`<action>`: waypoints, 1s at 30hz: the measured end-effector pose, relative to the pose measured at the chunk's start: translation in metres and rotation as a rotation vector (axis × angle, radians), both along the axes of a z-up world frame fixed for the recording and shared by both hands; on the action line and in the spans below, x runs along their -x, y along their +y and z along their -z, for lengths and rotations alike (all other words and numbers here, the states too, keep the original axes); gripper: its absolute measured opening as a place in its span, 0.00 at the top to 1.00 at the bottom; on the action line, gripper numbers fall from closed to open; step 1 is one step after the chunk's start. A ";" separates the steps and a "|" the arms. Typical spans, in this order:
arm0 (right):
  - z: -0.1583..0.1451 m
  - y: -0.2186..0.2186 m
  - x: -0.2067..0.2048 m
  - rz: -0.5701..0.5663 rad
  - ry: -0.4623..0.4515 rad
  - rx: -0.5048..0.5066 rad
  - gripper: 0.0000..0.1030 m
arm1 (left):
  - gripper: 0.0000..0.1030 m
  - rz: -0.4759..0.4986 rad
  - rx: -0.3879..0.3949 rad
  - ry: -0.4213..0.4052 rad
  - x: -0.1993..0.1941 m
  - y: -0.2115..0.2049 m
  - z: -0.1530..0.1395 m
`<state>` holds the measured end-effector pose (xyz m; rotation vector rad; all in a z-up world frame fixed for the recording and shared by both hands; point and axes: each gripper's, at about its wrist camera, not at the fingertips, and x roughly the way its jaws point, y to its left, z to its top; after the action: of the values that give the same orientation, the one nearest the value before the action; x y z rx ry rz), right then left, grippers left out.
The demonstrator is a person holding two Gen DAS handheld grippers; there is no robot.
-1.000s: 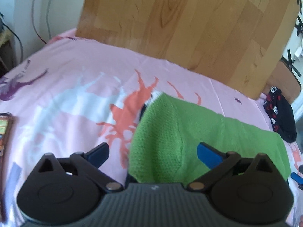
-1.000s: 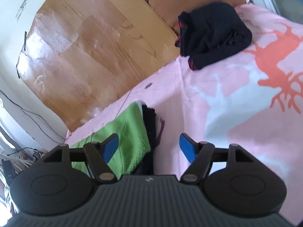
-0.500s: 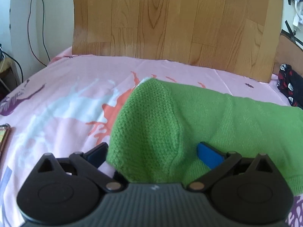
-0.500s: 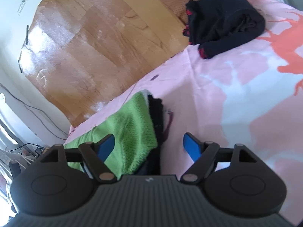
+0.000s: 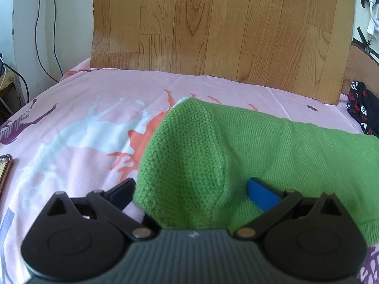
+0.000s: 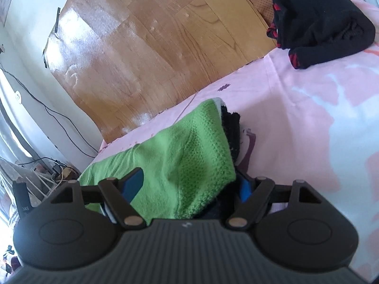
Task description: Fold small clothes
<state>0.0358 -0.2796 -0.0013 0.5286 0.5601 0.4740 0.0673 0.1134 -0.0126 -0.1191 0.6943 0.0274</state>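
Green knit top (image 5: 272, 146) lies folded on the bed (image 5: 83, 123), near the black clothes pile (image 6: 322, 21); left tool (image 5: 191, 191) & right tool (image 6: 187, 184) both w/ jaws apart, straddling its ends, not clamped

Home bedroom. Bed with pink printed sheet (image 5: 99, 108); wood-grain board (image 5: 213, 23) propped along the bed's far edge against a white wall. Loose cables (image 5: 40, 23) hang down the wall at the left corner. Black clothing (image 6: 319, 23) heaped near the far right corner.
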 end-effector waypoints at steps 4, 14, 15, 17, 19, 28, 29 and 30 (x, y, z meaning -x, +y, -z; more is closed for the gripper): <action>0.001 0.001 0.002 0.000 -0.004 0.000 0.20 | 0.00 0.000 0.000 0.000 0.000 0.000 0.001; 0.001 -0.001 0.001 -0.001 -0.006 0.002 0.20 | 0.00 0.000 0.001 -0.002 0.001 0.000 0.001; 0.001 0.000 0.001 -0.002 -0.005 0.001 0.20 | 0.00 0.000 0.001 -0.002 0.001 0.000 0.001; 0.001 -0.001 0.002 -0.006 -0.006 -0.001 0.20 | 0.00 0.000 -0.001 -0.003 0.001 0.000 0.001; 0.001 -0.001 0.001 -0.014 -0.008 0.001 0.19 | 0.00 0.000 -0.003 -0.004 0.001 -0.001 0.001; 0.000 0.003 0.000 -0.047 -0.024 0.014 0.10 | 0.00 0.002 -0.005 -0.005 0.004 0.000 0.002; 0.000 0.003 -0.001 -0.048 -0.025 0.015 0.09 | 0.00 0.002 -0.006 -0.006 0.005 0.000 0.002; -0.001 0.004 -0.001 -0.047 -0.026 0.015 0.09 | 0.00 0.001 -0.006 -0.007 0.005 0.000 0.002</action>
<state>0.0363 -0.2760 -0.0007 0.4950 0.5522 0.5205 0.0621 0.1130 -0.0143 -0.1127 0.6874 0.0281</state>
